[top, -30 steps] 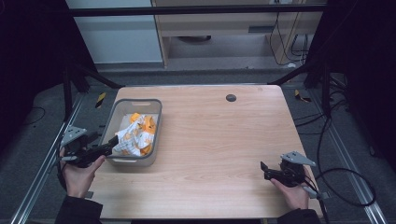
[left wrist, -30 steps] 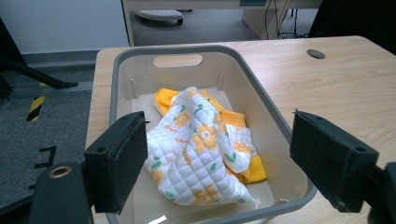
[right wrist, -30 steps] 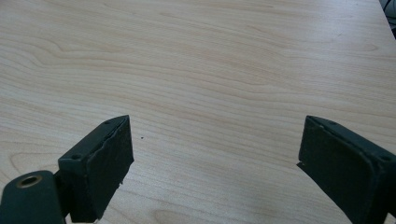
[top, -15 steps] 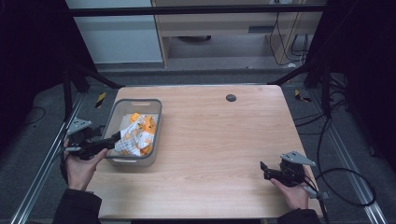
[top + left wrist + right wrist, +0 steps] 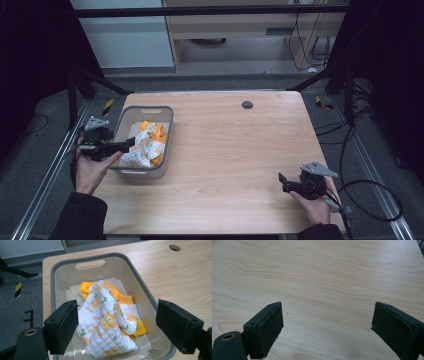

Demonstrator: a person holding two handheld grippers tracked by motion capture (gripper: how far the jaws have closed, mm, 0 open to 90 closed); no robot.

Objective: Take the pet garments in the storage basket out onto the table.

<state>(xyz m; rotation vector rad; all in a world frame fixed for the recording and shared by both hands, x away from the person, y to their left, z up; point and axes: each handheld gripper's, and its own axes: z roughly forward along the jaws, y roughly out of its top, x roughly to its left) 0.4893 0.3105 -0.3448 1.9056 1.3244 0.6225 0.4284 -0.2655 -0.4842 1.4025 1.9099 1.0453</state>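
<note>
One grey bin (image 5: 146, 172) sits at the counter's (image 5: 235, 150) nine o'clock side, holding one crumpled cloth (image 5: 107, 322), white quilted with orange flowers over an orange lining. One dark round hole (image 5: 247, 104) lies near the counter's twelve o'clock edge. The left tool (image 5: 127, 144) reaches level over the bin's nine o'clock rim, jaws spread wide on either side of the cloth, gripping nothing. The right tool (image 5: 281, 182) rests low near five o'clock, jaws wide apart over bare wood, holding nothing.
</note>
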